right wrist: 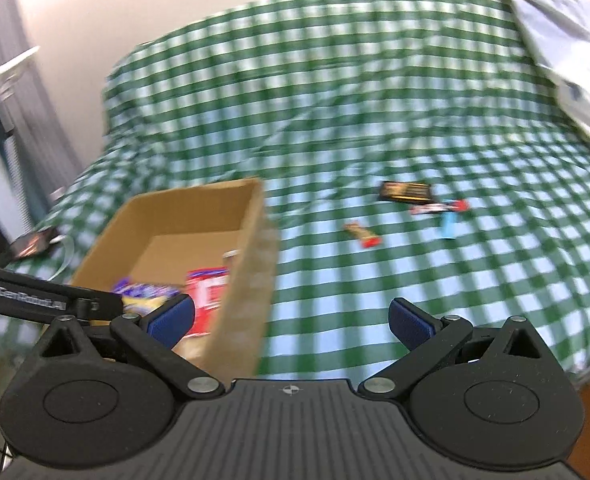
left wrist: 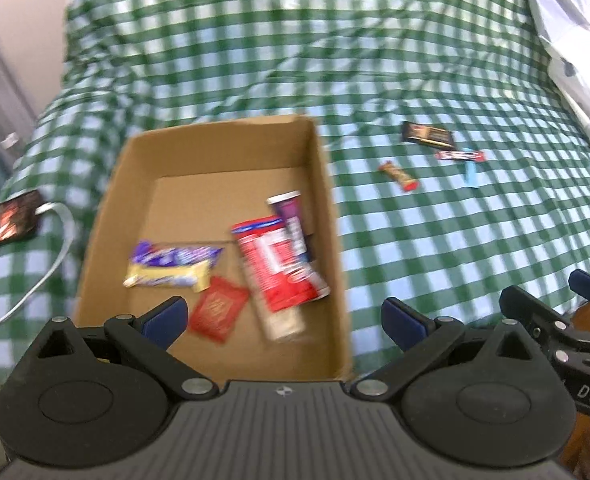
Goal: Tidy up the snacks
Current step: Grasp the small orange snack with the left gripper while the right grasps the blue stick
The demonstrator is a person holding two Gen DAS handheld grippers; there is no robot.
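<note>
1. Hovering with nothing held, the left claw (left wrist: 283,320) has its jaws spread wide above the near end of the box (left wrist: 323,184); the right claw (right wrist: 291,320) is just as wide apart and bare, straddling the box's right wall.
2. Right below the left claw lie the snacks already stowed: a red packet (left wrist: 218,308), a red tube (left wrist: 279,264) with a purple tube (left wrist: 291,220) behind it, and a purple bar (left wrist: 175,258) and a yellow bar (left wrist: 167,278) ahead to the left.
3. Ahead and right of both claws, well apart from the box, four loose snacks wait on the checked sheet (left wrist: 455,260): a small bar (right wrist: 363,235), a dark pack (right wrist: 405,192), a red stick (right wrist: 439,207) and a blue piece (right wrist: 449,228).
4. Risk, as I judge it: the right claw's left finger (right wrist: 173,316) could catch the cardboard wall and shove or tip the box if it swings low.
5. The red stick, blue piece and dark pack touch or nearly so; a wide pinch may drag two, and the soft, wrinkled sheet could bunch into the jaws.
6. Open room is ample rightward; a phone (left wrist: 7,218) and cable (left wrist: 51,264) sit left of the box.
</note>
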